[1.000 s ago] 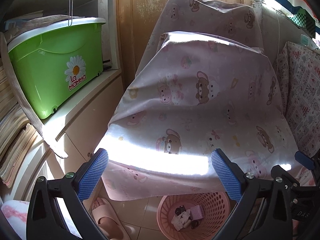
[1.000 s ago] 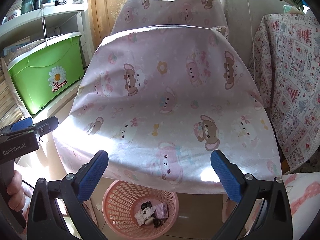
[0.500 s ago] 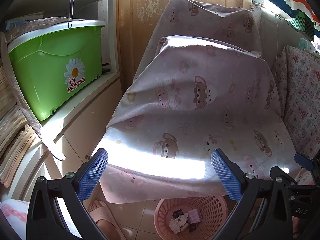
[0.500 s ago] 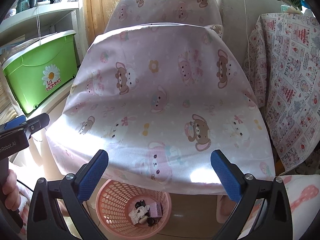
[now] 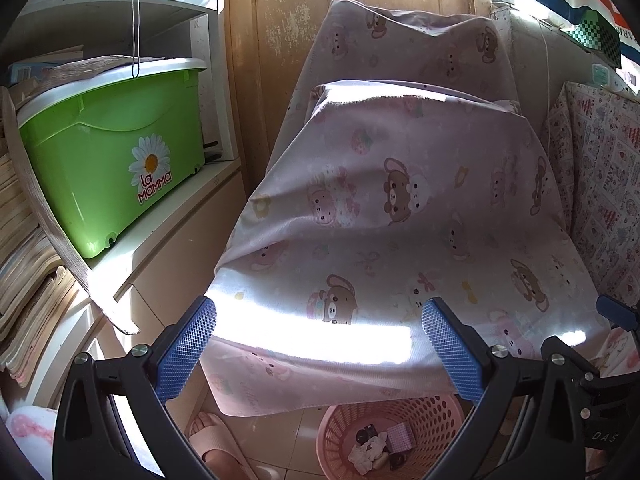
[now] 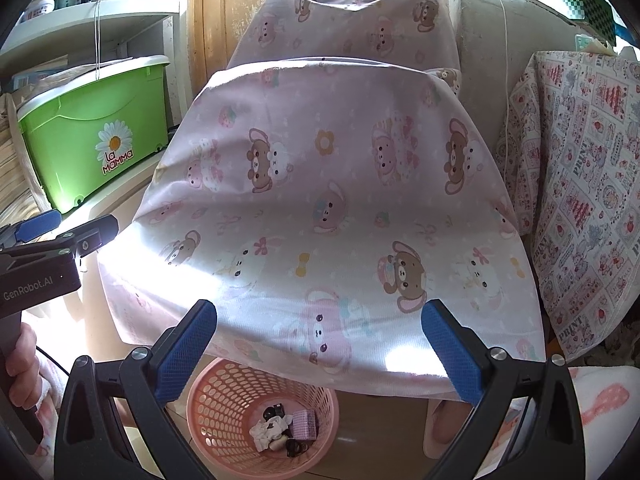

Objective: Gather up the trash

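A pink sheet printed with bears and rabbits drapes over a tall piece of furniture and fills most of both views, its lower hem hanging in a band of sunlight. To its left a green storage bin with a daisy label sits on a white shelf, and to its right hangs a patchwork-print cloth. On the tiled floor below the hem stands a pink perforated basket, partly tucked under the sheet; inside it lies the trash: a crumpled white wad, a small pink box and some dark bits. The left gripper and the right gripper both hover with blue pads spread wide apart, holding nothing. A slippered foot shows beside the basket.
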Motion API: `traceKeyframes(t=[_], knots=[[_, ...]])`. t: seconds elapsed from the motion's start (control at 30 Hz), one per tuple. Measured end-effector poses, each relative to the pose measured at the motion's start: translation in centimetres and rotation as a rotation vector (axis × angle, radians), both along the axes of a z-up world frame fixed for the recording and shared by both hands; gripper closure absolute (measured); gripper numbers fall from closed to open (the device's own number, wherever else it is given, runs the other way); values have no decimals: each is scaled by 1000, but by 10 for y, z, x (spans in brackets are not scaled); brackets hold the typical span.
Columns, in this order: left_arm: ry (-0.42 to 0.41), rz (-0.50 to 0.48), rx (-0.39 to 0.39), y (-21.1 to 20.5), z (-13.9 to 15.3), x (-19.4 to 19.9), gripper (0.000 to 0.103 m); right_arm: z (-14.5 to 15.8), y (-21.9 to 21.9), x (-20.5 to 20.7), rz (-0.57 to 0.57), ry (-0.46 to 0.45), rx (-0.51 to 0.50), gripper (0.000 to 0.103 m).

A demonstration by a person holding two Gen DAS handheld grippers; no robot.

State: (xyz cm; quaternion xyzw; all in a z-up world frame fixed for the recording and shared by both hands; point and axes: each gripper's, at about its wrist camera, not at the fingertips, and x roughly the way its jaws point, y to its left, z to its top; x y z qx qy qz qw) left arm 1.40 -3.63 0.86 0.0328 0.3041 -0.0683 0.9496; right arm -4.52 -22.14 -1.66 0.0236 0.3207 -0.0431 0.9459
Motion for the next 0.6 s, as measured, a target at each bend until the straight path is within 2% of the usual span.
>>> traceKeyframes(t=[0.13, 0.33, 0.4, 0.53, 0.6], knots=[[41, -2, -38, 4, -3, 5, 1, 0, -1, 0, -7, -3, 6, 0], [55, 6, -42, 5, -6, 9, 1, -1, -3, 2, -10, 2, 15, 0], [56, 7, -30, 4, -6, 10, 1, -1, -4, 3, -10, 3, 21, 0], [44, 15, 41, -1, -10, 16, 1, 0, -7, 3, -14, 3, 51, 0], [70, 8, 24, -1, -14, 20, 1, 1, -9, 2, -18, -3, 59, 0]])
